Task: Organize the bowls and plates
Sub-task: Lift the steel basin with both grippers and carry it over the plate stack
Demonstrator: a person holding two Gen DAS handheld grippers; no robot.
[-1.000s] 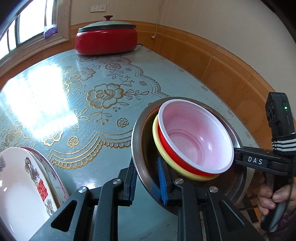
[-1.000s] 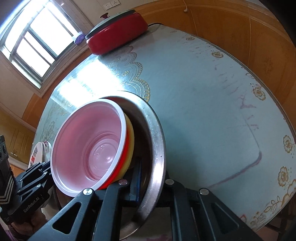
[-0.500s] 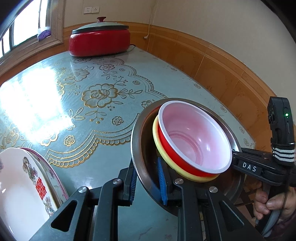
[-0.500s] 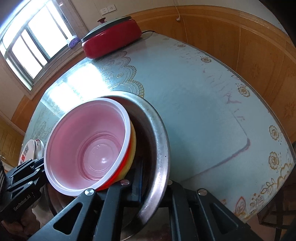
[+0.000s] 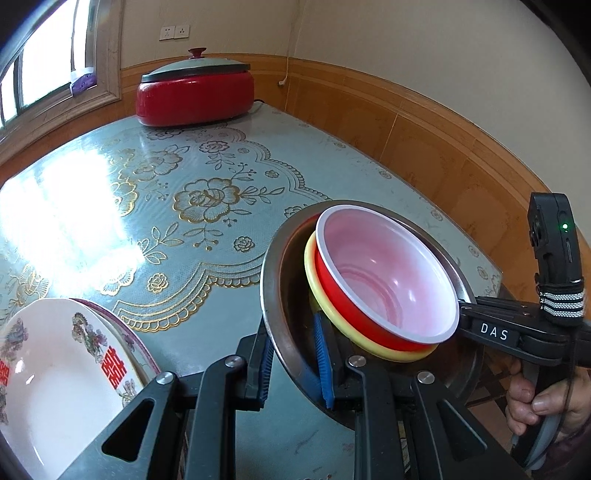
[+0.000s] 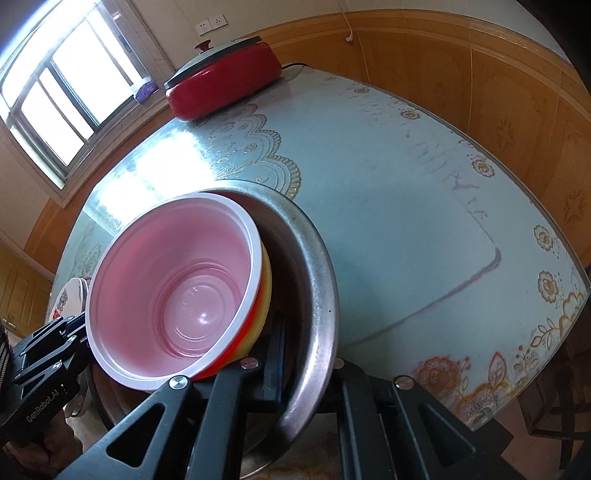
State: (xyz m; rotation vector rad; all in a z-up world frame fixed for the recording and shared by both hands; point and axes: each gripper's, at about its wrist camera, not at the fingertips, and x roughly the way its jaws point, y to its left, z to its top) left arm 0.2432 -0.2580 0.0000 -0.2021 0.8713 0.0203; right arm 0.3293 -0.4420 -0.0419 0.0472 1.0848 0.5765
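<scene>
- Blue floral tablecloth (image 5: 192, 206) covers the table, a red electric pot (image 5: 195, 94) at its far edge
- left gripper (image 5: 295, 363) clamps the steel basin (image 5: 271, 295) rim; right gripper (image 6: 306, 363) clamps the opposite rim
- red bowl (image 5: 384, 284) nests in a yellow bowl (image 5: 317, 291) inside the tilted basin
- stacked plates (image 5: 55, 369) rest nearby

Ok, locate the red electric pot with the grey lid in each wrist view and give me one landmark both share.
Left wrist: red electric pot stands at the top, left of centre, on the table's far end near the window.
Right wrist: red electric pot sits at the top, left of centre, tilted in the picture.
Shared landmark: the wall socket above it.
</scene>
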